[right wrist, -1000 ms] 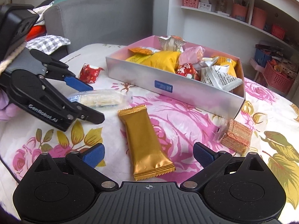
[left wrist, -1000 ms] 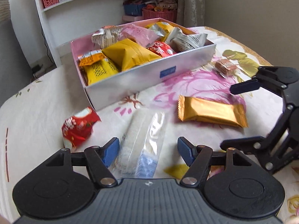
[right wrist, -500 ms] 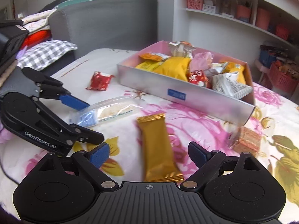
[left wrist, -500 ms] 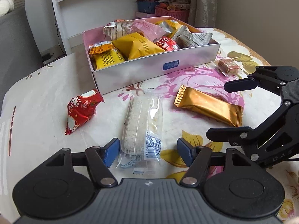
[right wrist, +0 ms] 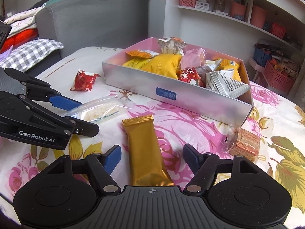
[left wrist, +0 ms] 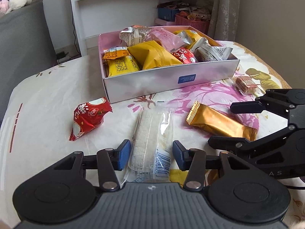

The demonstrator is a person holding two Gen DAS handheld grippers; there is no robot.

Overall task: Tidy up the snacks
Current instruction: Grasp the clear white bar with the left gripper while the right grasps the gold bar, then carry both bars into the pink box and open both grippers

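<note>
— While the clear rice-cake packet [left wrist: 152,133] lies flat on the flowered desk [left wrist: 47,105], the left gripper [left wrist: 151,153] straddles it, jaws just closing, not yet pinching.
— And the right gripper [right wrist: 151,157]?
— Narrowing around the gold bar [right wrist: 144,148], gaps both sides. Snack box [right wrist: 190,97] beyond.

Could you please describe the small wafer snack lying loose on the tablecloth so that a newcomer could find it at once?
Start at the silver box full of snacks on the flowered tablecloth. Just off the box's near right corner lies the wafer packet, alone. Unlike the long gold bar, the clear packet and the red packet, it is a small, squarish, clear-wrapped block of brown layered wafers.
</note>
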